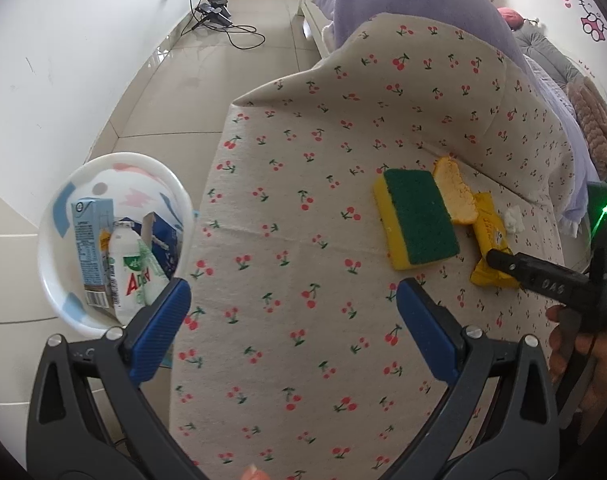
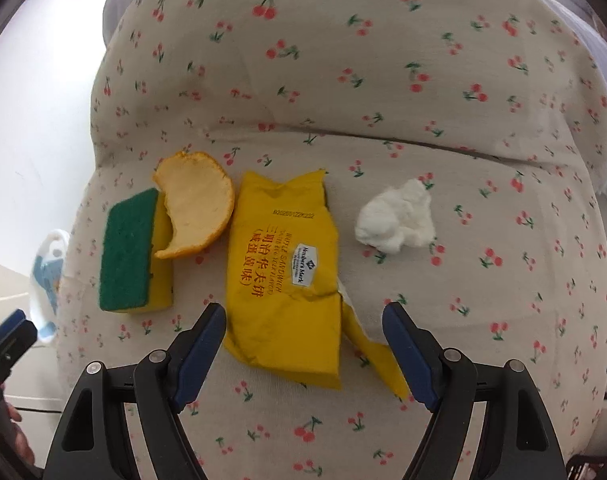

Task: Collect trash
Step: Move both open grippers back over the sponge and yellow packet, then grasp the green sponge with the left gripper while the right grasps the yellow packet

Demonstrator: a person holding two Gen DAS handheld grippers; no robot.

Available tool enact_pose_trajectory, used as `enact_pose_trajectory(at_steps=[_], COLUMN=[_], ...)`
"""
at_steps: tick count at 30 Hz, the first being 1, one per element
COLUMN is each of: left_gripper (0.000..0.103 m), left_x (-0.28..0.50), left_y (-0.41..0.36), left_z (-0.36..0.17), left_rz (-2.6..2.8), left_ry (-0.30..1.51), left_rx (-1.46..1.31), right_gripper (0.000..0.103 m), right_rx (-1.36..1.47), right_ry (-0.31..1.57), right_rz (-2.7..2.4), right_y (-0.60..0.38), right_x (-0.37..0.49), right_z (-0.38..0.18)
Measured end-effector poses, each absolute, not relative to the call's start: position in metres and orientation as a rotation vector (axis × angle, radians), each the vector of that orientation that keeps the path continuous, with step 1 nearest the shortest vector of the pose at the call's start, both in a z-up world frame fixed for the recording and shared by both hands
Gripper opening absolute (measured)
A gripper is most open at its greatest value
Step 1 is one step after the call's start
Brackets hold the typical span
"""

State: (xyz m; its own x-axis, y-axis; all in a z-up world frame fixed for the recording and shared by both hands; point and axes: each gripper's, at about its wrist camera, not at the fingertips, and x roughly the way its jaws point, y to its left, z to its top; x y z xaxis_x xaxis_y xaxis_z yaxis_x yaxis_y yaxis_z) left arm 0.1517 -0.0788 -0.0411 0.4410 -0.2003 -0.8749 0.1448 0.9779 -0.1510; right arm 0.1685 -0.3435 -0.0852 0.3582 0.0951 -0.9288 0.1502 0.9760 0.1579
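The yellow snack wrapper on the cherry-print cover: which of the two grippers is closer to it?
Right. The right gripper hangs just above the yellow snack wrapper, its open jaws straddling the wrapper's near end. The left gripper is off beside the white trash bin, jaws open and empty.

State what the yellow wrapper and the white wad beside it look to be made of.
Yellow wrapper: probably thin plastic film, slightly glossy, creased with a torn edge and printed text. White wad: seems to be tissue paper, matte and softly crumpled.

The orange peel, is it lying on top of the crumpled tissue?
No, the orange peel leans on the sponge, while the tissue lies apart beyond the yellow wrapper.
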Motion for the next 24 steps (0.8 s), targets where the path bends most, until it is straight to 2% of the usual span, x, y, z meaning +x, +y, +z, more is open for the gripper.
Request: enact_pose_trajectory(at_steps=[6,7,8,9,13,22,24], left_gripper=[0.102,0.102,0.102,0.102,0.102,0.102,0.097], left_x=[0.154,0.155,0.156,0.156,0.16,0.166,0.169], left_y=[-0.107,-0.111,-0.118,-0.122,-0.147,-0.19,-0.192], left_z=[-0.045,-0.046,-0.047,-0.048,-0.053,-0.066,-0.07], left_rz=[-0.224,-0.228,-0.235,-0.241,-0.276,-0.301,-0.295], left_ry=[1.093,1.093,1.092,1.091,1.086,1.053,1.048], left_rx=[-0.029,-0.027,-0.027,-0.029,-0.032,0.006,0.013], right_gripper=[0.081,0.077,0.067,0.064,0.059,0.059,0.059], right_rx=[0.127,0.126,0.13,0.137,0.177,0.231,0.239], right_ry=[1.199,1.197,1.198,1.199,1.188,1.15,1.14], right_rz=[-0.034,-0.027,-0.02,-0.012,0.006,-0.001,-0.007], right_y=[-0.325,-0.324,-0.325,-0.327,-0.336,-0.36,-0.366], right_x=[0.177,0.176,0.176,0.174,0.161,0.131,0.128], right_z=[-0.097,-0.097,-0.096,-0.094,-0.084,-0.063,-0.059])
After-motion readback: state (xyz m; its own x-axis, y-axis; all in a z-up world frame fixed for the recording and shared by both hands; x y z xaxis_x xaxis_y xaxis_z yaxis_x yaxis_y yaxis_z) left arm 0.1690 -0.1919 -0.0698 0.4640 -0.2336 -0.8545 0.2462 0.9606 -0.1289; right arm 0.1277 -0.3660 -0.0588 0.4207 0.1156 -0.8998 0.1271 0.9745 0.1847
